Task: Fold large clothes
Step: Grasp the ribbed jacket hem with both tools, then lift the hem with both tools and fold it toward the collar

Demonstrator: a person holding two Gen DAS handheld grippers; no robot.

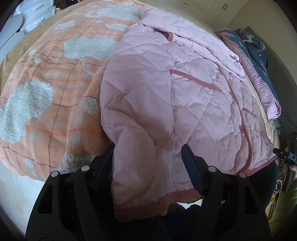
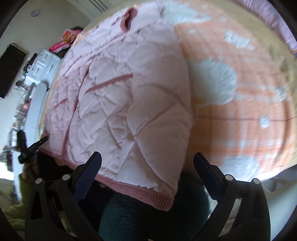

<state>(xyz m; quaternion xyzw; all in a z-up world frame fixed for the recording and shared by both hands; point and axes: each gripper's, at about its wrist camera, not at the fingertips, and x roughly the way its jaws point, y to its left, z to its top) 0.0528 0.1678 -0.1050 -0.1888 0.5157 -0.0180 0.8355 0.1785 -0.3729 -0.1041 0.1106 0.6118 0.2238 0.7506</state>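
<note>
A pink quilted jacket [image 1: 185, 89] with dark pink trim lies spread on an orange-and-white blanket [image 1: 55, 83] on the bed. In the left wrist view its folded sleeve and ribbed hem [image 1: 141, 205] drape between the fingers of my left gripper [image 1: 148, 152]. The jaws stand wide. The right finger [image 1: 189, 163] rests on the fabric and the left finger is partly hidden beneath it. In the blurred right wrist view my right gripper [image 2: 147, 161] hangs open just above the jacket [image 2: 130, 102] at its near hem corner [image 2: 163, 200], with nothing gripped.
A person's dark green leg [image 2: 148, 218] stands at the bed's near edge. White drawers [image 1: 37, 14] are far left, and a pile of floral and lilac bedding [image 1: 256, 48] lies to the right. A black screen [image 2: 11, 70] and cluttered shelves fill the right view's left side.
</note>
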